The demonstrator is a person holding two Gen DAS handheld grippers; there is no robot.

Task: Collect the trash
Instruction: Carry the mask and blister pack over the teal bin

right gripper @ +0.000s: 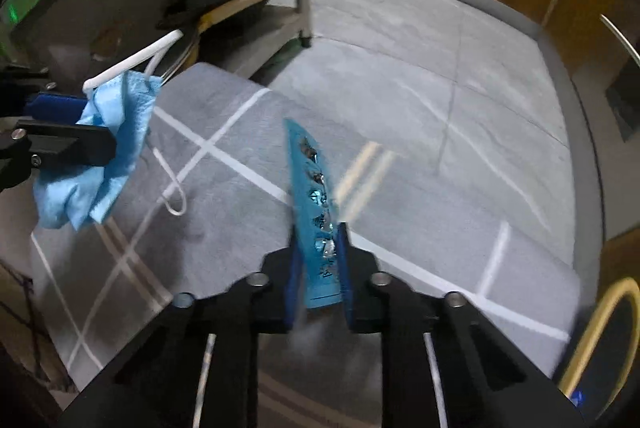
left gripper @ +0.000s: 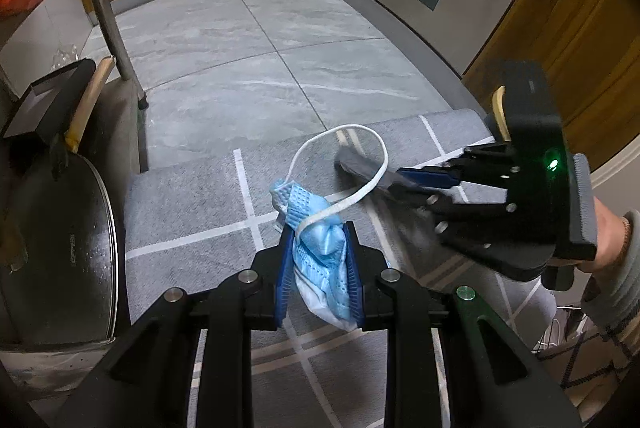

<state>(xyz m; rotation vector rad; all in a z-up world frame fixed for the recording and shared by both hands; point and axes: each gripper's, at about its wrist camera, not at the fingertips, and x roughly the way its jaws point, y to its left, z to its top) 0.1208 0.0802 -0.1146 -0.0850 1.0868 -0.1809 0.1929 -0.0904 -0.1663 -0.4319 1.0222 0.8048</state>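
Both grippers clamped on trash
Left gripper [left gripper: 318, 248] pinched a crumpled blue face mask [left gripper: 320, 248] — right gripper [right gripper: 318, 252] gripped a blue blister strip [right gripper: 314, 188].

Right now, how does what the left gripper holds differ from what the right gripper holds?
The face mask in the left gripper is soft crumpled blue-and-white fabric; the blister pack in the right gripper is a flat, stiff blue strip. The face mask trails a loose white ear loop; the blister pack has a row of foil pockets. The face mask bunches and droops; the blister pack stands straight out. Both are pinched between jaws above the grey rug.
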